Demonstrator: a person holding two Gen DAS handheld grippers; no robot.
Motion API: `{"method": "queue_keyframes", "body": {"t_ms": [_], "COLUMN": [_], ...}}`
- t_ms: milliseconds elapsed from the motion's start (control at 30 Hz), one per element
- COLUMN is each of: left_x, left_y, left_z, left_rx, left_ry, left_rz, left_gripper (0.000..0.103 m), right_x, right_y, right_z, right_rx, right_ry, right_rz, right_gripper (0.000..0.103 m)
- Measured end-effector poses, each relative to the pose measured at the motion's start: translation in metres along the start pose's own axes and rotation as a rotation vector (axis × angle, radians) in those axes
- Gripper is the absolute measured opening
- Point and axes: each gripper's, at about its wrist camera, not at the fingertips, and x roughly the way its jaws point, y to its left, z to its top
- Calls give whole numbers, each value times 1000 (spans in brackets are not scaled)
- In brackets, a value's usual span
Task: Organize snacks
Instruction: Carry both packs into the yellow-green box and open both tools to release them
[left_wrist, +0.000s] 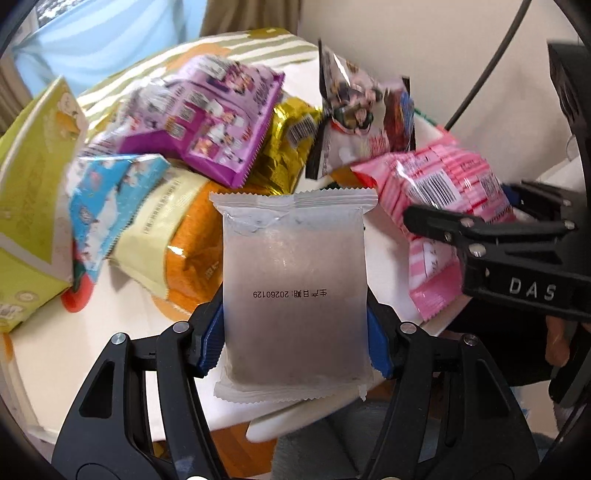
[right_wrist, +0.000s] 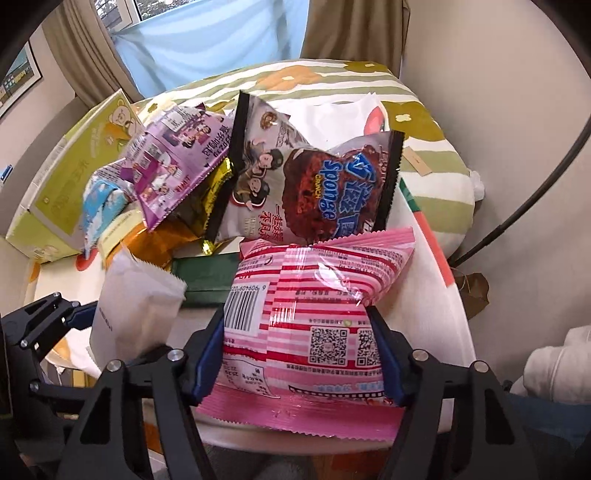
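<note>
My left gripper is shut on a frosted white packet with a printed date, held upright over the white table. It also shows in the right wrist view, held by the left gripper. My right gripper is shut on a pink striped snack bag, seen at the right of the left wrist view with the right gripper on it. Behind lies a heap: a purple bag, a gold bag, a white Sponge Crunch bag, a blue bag, an orange bag.
A green carton stands at the left of the table. A striped floral cushion lies behind the heap by the wall. A dark green flat box lies under the bags. A black cable hangs at the right.
</note>
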Motion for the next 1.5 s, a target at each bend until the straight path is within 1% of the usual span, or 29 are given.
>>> {"method": "queue_keyframes", "body": {"t_ms": [100, 233, 367, 500, 633, 767, 867, 933, 1033, 1200, 1333, 1433, 1500], "left_x": [-19, -45, -71, -100, -125, -147, -164, -169, -171, -159, -138, -116, -98], "left_y": [1, 5, 16, 30, 66, 104, 146, 172, 222, 295, 337, 366, 382], "left_z": [4, 8, 11, 21, 26, 31, 32, 31, 35, 36, 34, 34, 34], "left_rx": [-17, -50, -103, -155, -215, -262, -303, -320, -345, -354, -342, -324, -304], "left_ry": [-27, -67, -116, -168, -227, -270, -292, -298, -288, -231, -184, -126, -79], "left_rz": [7, 12, 25, 67, 121, 167, 195, 209, 231, 241, 240, 232, 228], "left_gripper": [60, 60, 60, 60, 60, 60, 60, 60, 60, 60, 60, 60, 60], "right_x": [-11, -31, -54, -72, -86, -97, -103, -104, -98, -78, -53, -32, -20], "right_y": [1, 5, 12, 21, 42, 77, 115, 138, 179, 241, 286, 314, 325], "right_z": [1, 3, 9, 27, 45, 67, 86, 96, 110, 130, 142, 149, 153], "right_rx": [2, -15, -42, -71, -116, -175, -232, -253, -281, -297, -302, -300, -292], "right_ry": [-7, -38, -90, -149, -198, -239, -275, -285, -291, -267, -231, -194, -170], "right_rz": [14, 24, 38, 68, 117, 172, 207, 237, 269, 310, 311, 295, 283], "right_gripper": [66, 66, 66, 66, 66, 66, 66, 66, 66, 66, 66, 66, 66]}}
